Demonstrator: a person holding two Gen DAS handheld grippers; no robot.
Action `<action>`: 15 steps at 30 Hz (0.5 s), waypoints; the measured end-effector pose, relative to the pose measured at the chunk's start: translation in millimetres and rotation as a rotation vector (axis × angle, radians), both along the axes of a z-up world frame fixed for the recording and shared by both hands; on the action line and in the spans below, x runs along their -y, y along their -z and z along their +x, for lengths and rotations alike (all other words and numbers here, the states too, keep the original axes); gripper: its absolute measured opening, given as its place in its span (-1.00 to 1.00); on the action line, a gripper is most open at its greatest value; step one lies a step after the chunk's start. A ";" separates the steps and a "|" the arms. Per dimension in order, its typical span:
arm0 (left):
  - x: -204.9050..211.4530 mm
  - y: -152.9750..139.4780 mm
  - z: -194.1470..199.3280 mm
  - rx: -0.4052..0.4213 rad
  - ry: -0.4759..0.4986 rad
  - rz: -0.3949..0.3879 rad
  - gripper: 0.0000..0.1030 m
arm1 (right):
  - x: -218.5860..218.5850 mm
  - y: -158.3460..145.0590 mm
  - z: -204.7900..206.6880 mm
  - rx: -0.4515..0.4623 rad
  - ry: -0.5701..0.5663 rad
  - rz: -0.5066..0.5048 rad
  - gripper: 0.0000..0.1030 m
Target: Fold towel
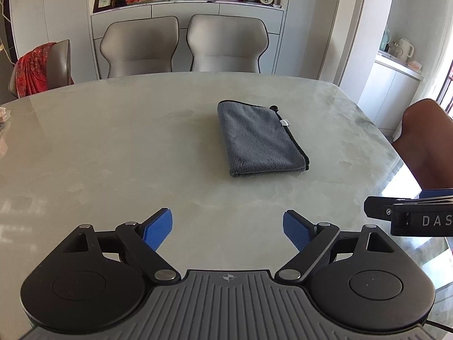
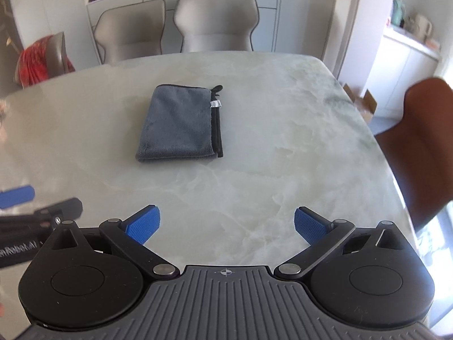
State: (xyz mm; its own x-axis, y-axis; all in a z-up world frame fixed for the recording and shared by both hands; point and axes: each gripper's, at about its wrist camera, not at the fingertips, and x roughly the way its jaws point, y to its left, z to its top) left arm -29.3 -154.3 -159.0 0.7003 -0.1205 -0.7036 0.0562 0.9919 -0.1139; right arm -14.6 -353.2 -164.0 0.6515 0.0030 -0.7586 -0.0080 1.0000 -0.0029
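A grey towel (image 1: 259, 138) with black trim lies folded into a small rectangle on the marble table (image 1: 113, 147). It also shows in the right wrist view (image 2: 178, 126), ahead and left of centre. My left gripper (image 1: 228, 228) is open and empty, held above the table well short of the towel. My right gripper (image 2: 226, 223) is open and empty, also back from the towel. The right gripper's body shows at the right edge of the left wrist view (image 1: 410, 215). The left gripper's side shows at the left edge of the right wrist view (image 2: 42, 212).
Two beige chairs (image 1: 184, 45) stand at the far side of the table. A chair with a red cloth (image 1: 36, 68) is at the far left. A brown chair (image 2: 424, 141) stands by the right edge. A cabinet with ornaments (image 1: 187, 8) is behind.
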 end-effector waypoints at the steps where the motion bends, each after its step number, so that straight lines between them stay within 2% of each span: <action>1: 0.7 0.1 -0.2 -0.003 0.002 -0.001 0.72 | -0.1 -0.8 -0.8 0.000 0.002 0.002 0.99; 13: 3.2 -5.4 -7.2 0.006 -0.003 0.037 0.74 | -2.9 -11.0 -10.4 0.022 0.030 -0.031 0.99; 15: 2.6 -7.8 -8.3 0.008 -0.007 0.036 0.87 | -2.7 -12.9 -12.0 0.025 0.028 -0.012 0.99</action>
